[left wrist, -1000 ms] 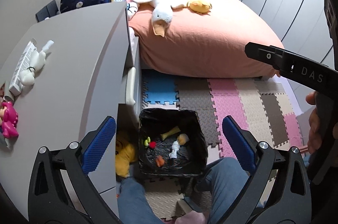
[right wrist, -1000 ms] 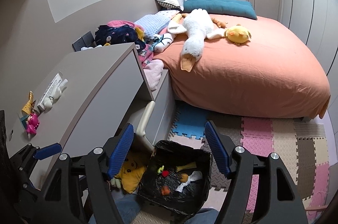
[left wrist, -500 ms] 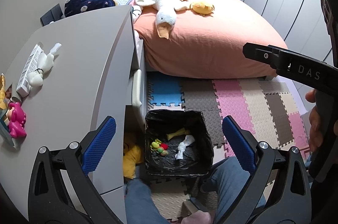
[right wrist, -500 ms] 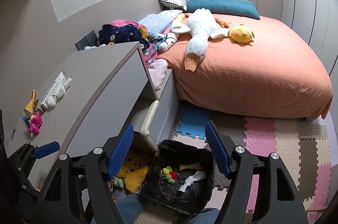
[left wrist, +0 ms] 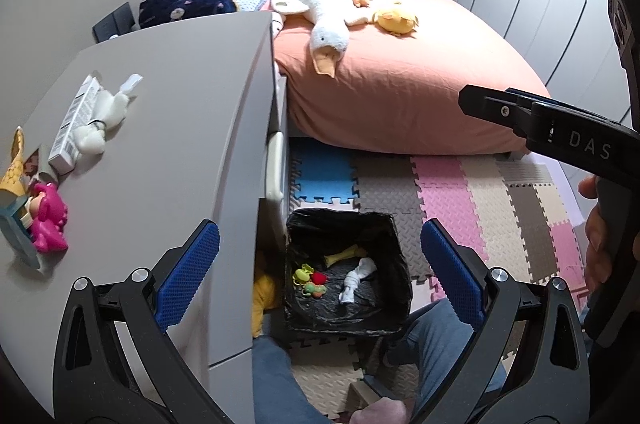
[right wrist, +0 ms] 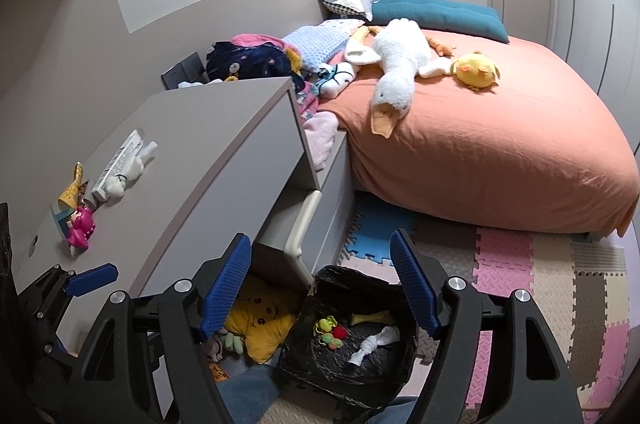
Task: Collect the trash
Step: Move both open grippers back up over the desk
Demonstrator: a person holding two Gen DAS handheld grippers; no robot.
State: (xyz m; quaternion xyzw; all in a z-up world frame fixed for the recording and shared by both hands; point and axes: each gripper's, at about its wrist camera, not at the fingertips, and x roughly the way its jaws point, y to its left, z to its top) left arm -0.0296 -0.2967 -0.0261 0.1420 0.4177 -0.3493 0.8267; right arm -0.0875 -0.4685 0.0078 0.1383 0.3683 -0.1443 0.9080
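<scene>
Left wrist view: bin (left wrist: 394,236) contents shifted, orange scrap gone, both grippers (left wrist: 320,272) (right wrist: 322,284) wide, empty. Means drop finished; next target probably desk (left wrist: 168,127) litter, far left.

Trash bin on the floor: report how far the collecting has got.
Done: the black-lined bin already holds several pieces, including a white twisted wad, a yellowish strip and small colourful bits.
In hand: nothing; the left tool and right tool are both open and empty.
Left: on the desk lie a white wad, a long box and a yellow wrapper.
</scene>
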